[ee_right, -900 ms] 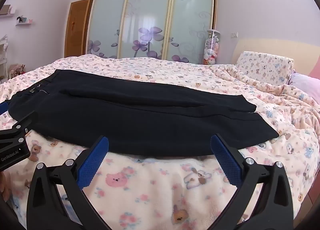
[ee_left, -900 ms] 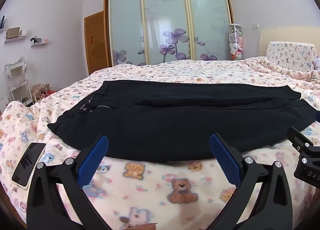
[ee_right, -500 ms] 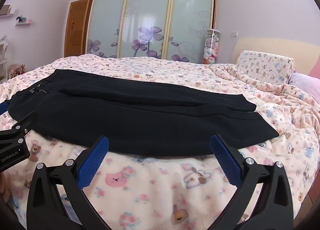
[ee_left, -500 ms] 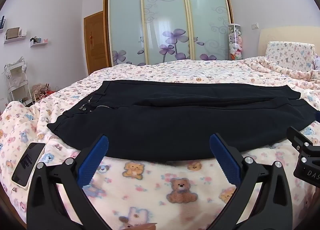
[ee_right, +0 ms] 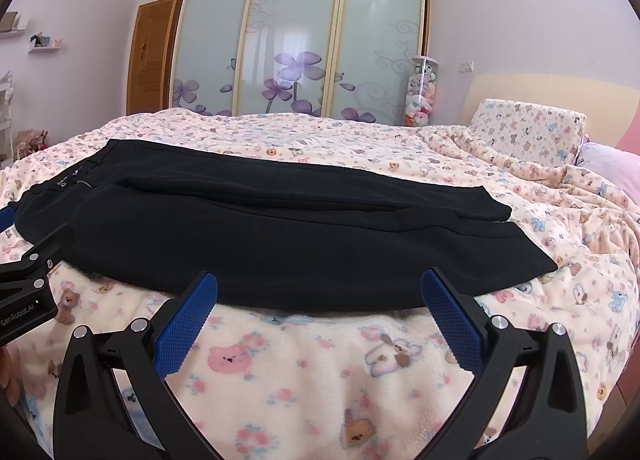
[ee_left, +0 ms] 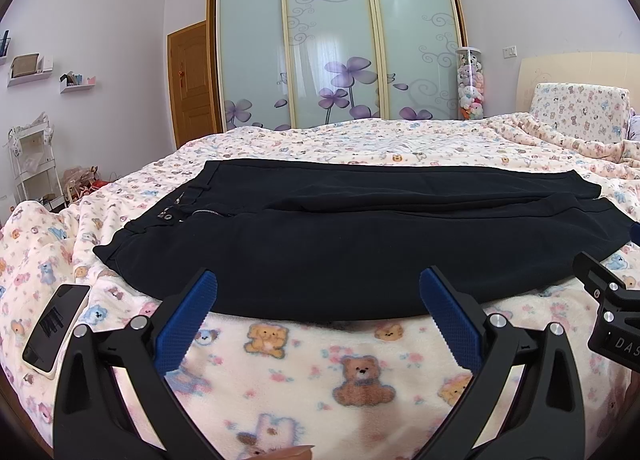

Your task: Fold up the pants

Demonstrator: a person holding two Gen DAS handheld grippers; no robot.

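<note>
Bedroom with a sliding-door wardrobe [ee_left: 332,48] behind a bed [ee_left: 360,140] covered by a bear-print blanket. Black pants [ee_left: 340,236] lie flat on the bed, long axis left to right, waistband at left, leg hems at right. A phone [ee_left: 56,326] lies at the near left. Left gripper [ee_left: 318,284] and right gripper [ee_right: 319,284] are both spread wide, empty, near the pants' front edge.

Black pants [ee_left: 352,236] spread flat across bear-print blanket [ee_left: 320,372].
Waistband with zipper at left, leg hems at right, one leg lying partly over the other. Left gripper [ee_left: 318,300] low in front, blue pads [ee_left: 186,324] spread wide with nothing between, just short of the near edge. Right gripper's black body [ee_left: 612,312] at far right. Dark phone [ee_left: 56,326] on the blanket, lower left.
</note>
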